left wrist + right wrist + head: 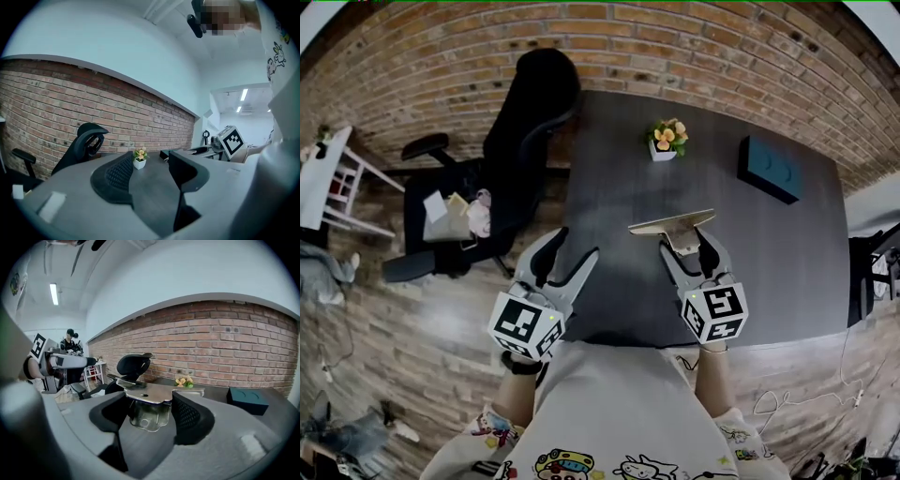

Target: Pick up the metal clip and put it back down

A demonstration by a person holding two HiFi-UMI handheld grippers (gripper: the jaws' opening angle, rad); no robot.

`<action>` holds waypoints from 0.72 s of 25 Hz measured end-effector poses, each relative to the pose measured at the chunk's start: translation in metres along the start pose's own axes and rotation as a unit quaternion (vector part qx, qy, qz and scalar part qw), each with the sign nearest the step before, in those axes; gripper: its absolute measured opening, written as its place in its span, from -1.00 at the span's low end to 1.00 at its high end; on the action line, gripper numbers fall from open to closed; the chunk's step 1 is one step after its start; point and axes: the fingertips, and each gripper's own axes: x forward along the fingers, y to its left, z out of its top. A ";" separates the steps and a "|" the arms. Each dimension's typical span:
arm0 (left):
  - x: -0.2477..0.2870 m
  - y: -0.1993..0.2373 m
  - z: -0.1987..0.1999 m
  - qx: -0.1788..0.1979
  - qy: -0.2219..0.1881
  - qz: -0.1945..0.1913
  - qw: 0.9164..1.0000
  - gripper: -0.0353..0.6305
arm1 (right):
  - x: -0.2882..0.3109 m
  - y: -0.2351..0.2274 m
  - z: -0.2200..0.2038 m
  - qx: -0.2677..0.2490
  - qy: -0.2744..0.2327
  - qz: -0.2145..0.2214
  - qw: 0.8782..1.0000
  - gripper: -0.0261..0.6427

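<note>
The metal clip (673, 225) is a flat silvery plate with a bent lever under it. My right gripper (686, 247) is shut on that lever and holds the plate level over the dark desk (769, 272). In the right gripper view the clip (149, 403) sits between both pads, its plate lying across the fingertips. Whether it touches the desk is not clear. My left gripper (566, 259) hovers open over the desk's left edge, and in its own view the left gripper (146, 174) has nothing between its fingers.
A small white pot of flowers (666, 141) stands at the back of the desk, with a teal box (772, 169) to its right. A black office chair (511, 159) stands left of the desk, a white rack (333, 183) farther left. Brick wall behind.
</note>
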 end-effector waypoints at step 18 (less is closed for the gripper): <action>0.008 -0.027 0.023 0.012 -0.005 -0.039 0.999 -0.33 | -0.067 -0.025 0.012 0.068 -0.050 -0.041 0.996 -0.08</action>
